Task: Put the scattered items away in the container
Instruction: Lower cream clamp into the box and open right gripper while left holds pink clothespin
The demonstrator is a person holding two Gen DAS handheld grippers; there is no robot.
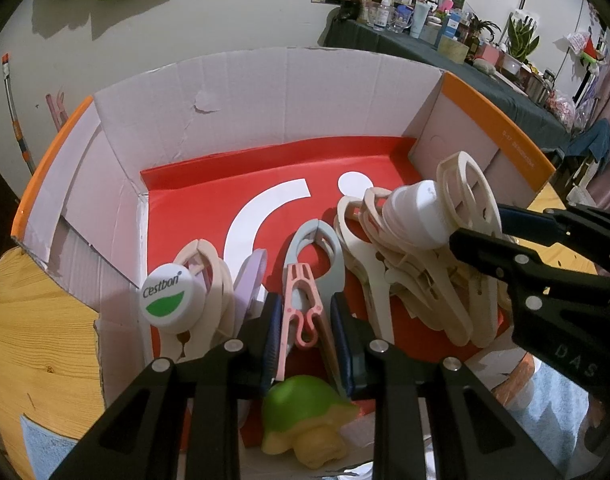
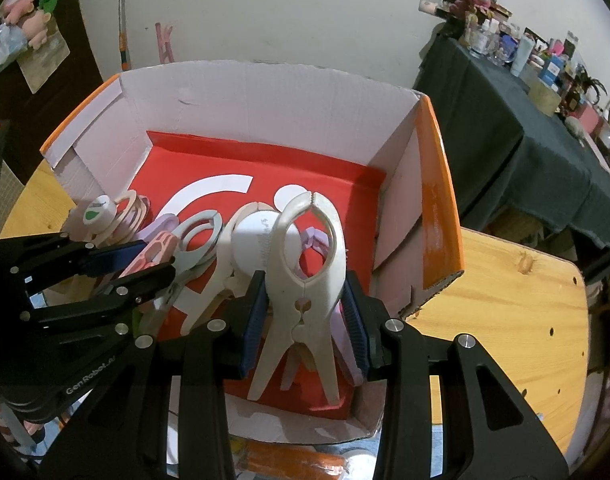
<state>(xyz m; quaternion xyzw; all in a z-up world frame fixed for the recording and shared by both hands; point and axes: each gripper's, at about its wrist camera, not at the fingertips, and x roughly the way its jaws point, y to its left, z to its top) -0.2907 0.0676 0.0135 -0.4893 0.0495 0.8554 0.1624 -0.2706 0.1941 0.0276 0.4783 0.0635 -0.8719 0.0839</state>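
Note:
A cardboard box [image 1: 241, 92] with a red floor holds several plastic clothes clips, a white Cestbon cap [image 1: 171, 295] and a white bottle [image 1: 417, 216]. My left gripper [image 1: 303, 338] is shut on a pink clip [image 1: 301, 304] over the box's near left side; it also shows in the right wrist view [image 2: 145, 260]. My right gripper [image 2: 305, 320] is shut on a cream clip [image 2: 305, 276] over the box's near right part [image 2: 401, 200]; it also shows in the left wrist view [image 1: 489, 232]. A green and yellow toy [image 1: 305, 424] lies below my left gripper.
The box stands on a wooden table [image 2: 505, 320]. An orange object [image 2: 293, 460] lies in front of the box. A dark-clothed table [image 2: 525, 152] crowded with bottles stands to the right. A white wall is behind.

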